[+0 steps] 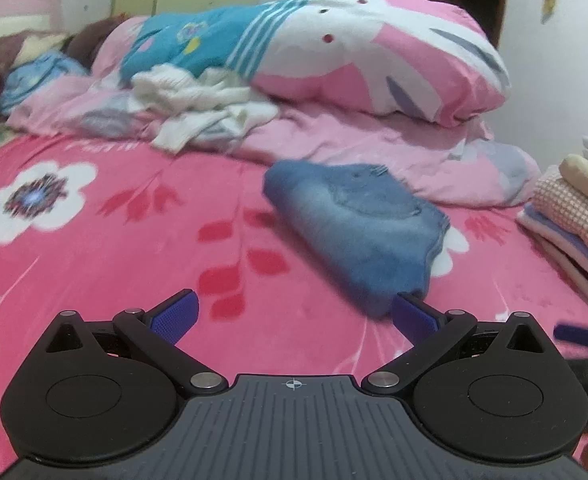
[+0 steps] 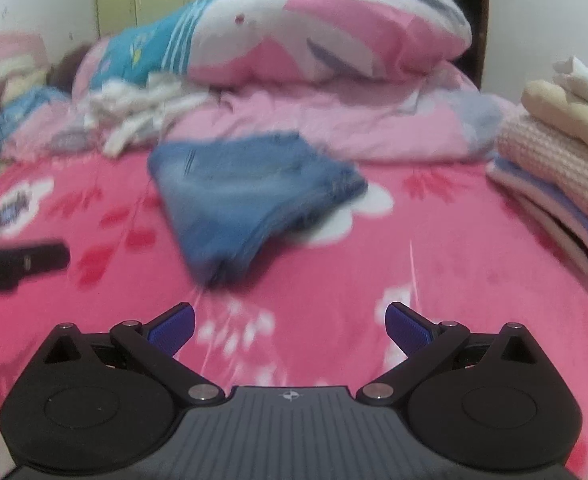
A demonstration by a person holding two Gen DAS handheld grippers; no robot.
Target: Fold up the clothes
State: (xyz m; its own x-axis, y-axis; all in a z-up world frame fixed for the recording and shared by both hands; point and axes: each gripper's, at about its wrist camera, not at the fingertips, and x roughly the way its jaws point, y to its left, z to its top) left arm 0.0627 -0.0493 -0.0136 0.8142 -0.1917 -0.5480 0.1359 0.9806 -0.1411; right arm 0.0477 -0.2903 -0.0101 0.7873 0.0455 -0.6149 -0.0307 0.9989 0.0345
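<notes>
A folded pair of blue jeans lies on the pink flowered bedspread; it also shows in the right wrist view. My left gripper is open and empty, its right pad close to the jeans' near corner. My right gripper is open and empty, a short way in front of the jeans. A heap of white unfolded clothes lies at the back, also seen in the right wrist view.
A stack of folded clothes sits at the right edge of the bed, also in the right wrist view. A rolled pink and blue quilt lies along the back. The other gripper's tip shows at left.
</notes>
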